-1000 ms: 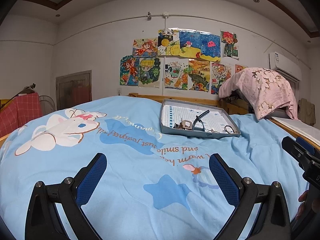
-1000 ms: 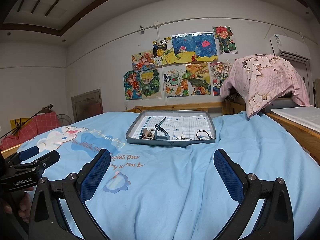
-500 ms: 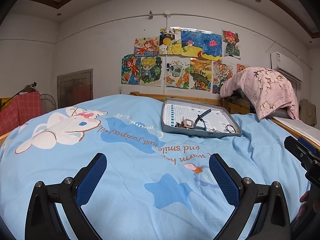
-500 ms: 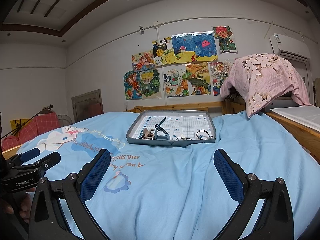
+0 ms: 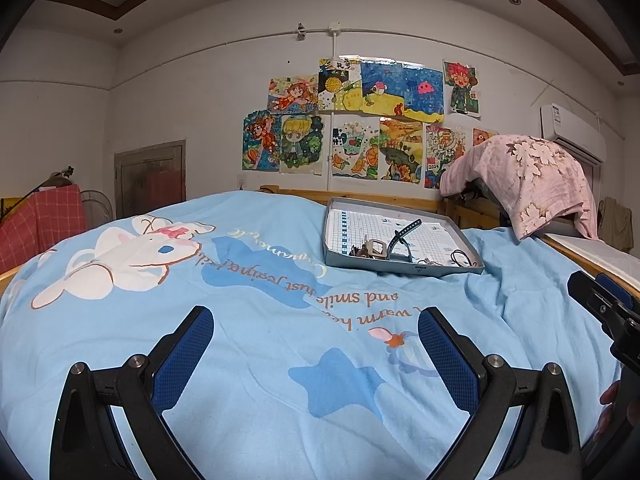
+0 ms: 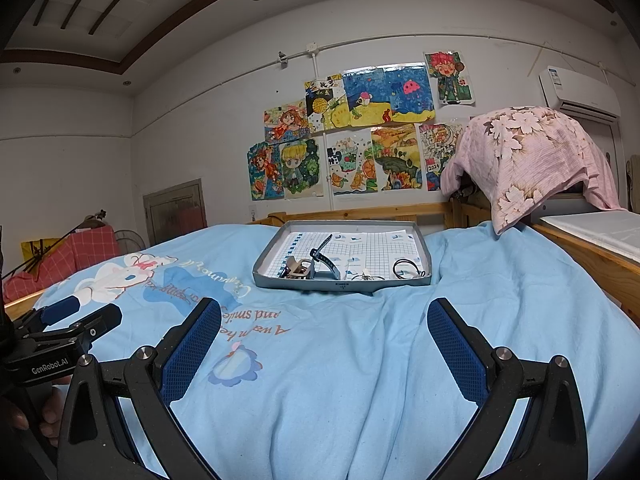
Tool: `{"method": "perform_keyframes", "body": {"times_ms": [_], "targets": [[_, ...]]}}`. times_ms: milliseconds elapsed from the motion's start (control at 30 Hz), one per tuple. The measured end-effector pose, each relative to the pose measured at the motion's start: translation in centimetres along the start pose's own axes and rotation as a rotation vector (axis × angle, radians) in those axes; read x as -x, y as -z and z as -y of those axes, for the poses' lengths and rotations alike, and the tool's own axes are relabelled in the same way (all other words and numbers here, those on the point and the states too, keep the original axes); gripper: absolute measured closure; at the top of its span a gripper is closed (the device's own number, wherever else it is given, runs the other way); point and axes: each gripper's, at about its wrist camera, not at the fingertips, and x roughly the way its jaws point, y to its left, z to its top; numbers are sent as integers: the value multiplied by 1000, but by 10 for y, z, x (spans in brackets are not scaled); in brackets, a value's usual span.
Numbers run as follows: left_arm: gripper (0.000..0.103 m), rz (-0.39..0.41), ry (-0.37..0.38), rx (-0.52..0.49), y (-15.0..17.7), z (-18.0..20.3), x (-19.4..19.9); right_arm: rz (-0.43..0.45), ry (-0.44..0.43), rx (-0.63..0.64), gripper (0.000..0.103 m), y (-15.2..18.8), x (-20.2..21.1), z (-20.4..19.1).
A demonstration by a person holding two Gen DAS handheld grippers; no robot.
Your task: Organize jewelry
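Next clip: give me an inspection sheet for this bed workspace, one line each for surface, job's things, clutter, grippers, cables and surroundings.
Surface: light blue cartoon-print bedspread, wrinkled.
Job's things: grey tray on the bedspread, lined with grid paper; inside it a dark blue strap standing up, a beige buckle piece, a black cord loop and a small, unclear tangle near the front wall.
Clutter: nothing seen on the bedspread outside the tray.
Grippers: left gripper and right gripper both open, empty, short of the tray.
Cables: nothing seen.
Surroundings: drawings on the wall, pink floral cloth, air conditioner.

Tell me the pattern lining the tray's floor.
A white sheet with a blue grid, clearest in the right wrist view.
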Motion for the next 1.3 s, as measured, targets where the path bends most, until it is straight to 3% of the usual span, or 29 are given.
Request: {"method": "perform_keyframes", "body": {"times_ms": [1100,1300], "targets": [[0,-6,14,-6,-1,-1,-1,-1,0,-1,2,0,0,0],[0,3,28,-44,-3,5,0,-1,1,-2,2,-1,1,-1]]}}
